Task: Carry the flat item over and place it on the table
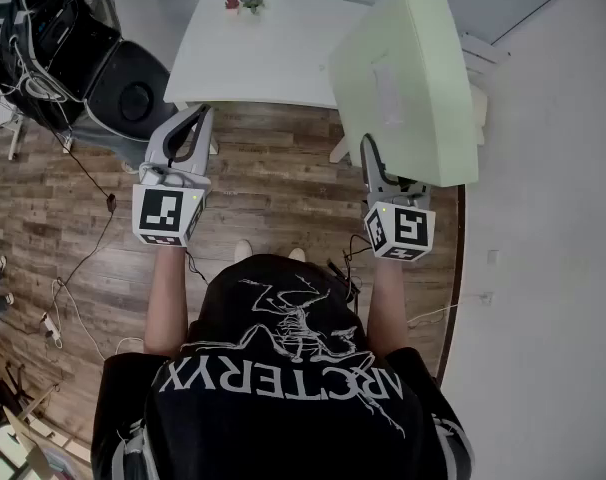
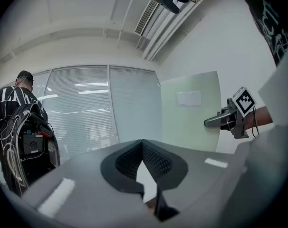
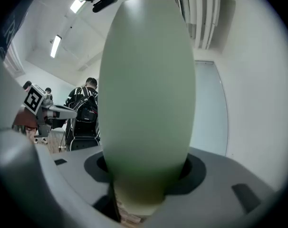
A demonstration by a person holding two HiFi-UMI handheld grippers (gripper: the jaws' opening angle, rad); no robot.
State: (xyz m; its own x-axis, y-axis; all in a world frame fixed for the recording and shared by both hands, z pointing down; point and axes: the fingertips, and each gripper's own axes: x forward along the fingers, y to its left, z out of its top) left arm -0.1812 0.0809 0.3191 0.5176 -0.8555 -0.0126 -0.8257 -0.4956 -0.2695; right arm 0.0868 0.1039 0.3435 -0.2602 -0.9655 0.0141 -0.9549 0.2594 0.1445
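— While the right gripper (image 1: 369,153) is held level, what does its claw have hold of?

— It is clenched on the lower edge of the pale green flat rectangular board (image 1: 408,78). The right gripper view shows the board rising straight out from between the two jaws and filling the middle of the picture.

— Where is the board relative to the white rectangular table (image 1: 253,58)?

— It is in the air, not lying on the tabletop. It stands on edge, leaning a little, and in the head view it covers the table's right end. Whether it is already above the tabletop or only in front of it, I cannot tell.

— Is anything on the table?

— A small red and green object (image 1: 242,5) lies near the far edge, well apart from the board. It is too small to tell what it is.

— And the left gripper (image 1: 203,114)?

— Its claw is closed with nothing in it. In the left gripper view the dark pads meet at the tips. It is held out level over the brown wooden plank floor (image 1: 263,178), near the table's left corner and well apart from the board.

— What else is around?

— Bulky black equipment with cables (image 1: 83,48) stands to the left of the table. The person holding both grippers wears a black T-shirt with white print (image 1: 283,368).
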